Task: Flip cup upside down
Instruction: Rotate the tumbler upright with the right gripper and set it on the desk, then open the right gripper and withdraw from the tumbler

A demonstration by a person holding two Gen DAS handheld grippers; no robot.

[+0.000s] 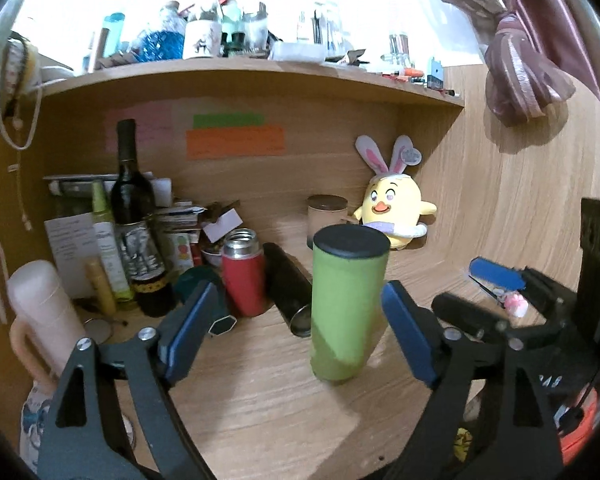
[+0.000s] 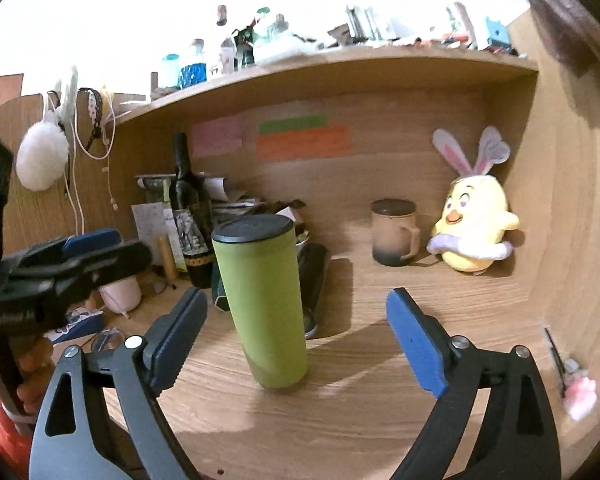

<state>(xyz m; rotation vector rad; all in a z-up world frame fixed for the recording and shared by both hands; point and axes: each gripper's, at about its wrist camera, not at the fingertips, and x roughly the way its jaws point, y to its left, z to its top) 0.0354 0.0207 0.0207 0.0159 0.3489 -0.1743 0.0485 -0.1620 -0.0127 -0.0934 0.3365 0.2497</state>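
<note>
Upright on the wooden desk (image 1: 260,412) stands the green cup (image 1: 346,304), a tall cylinder with its black-capped end on top, leaning slightly in the fisheye views and touched by neither tool. Around it, the left gripper (image 1: 296,332) has its jaws spread wide, the blue pads flanking the cup on both sides with clear gaps. Likewise the right gripper (image 2: 300,336) is held with jaws apart; the cup sits between its pads, closer to the left one, without contact. Just behind the cup lies a black cylinder (image 1: 290,294) on its side, and beside that stands a red flask (image 1: 244,276) with a silver neck. Farther back left a dark wine bottle (image 1: 134,216) rises among cluttered papers and tubes. Toward the back right, a beige mug (image 2: 394,232) rests near a yellow chick plush (image 2: 474,224) with bunny ears. Orange and green sticky notes (image 1: 234,136) are stuck on the back panel.
</note>
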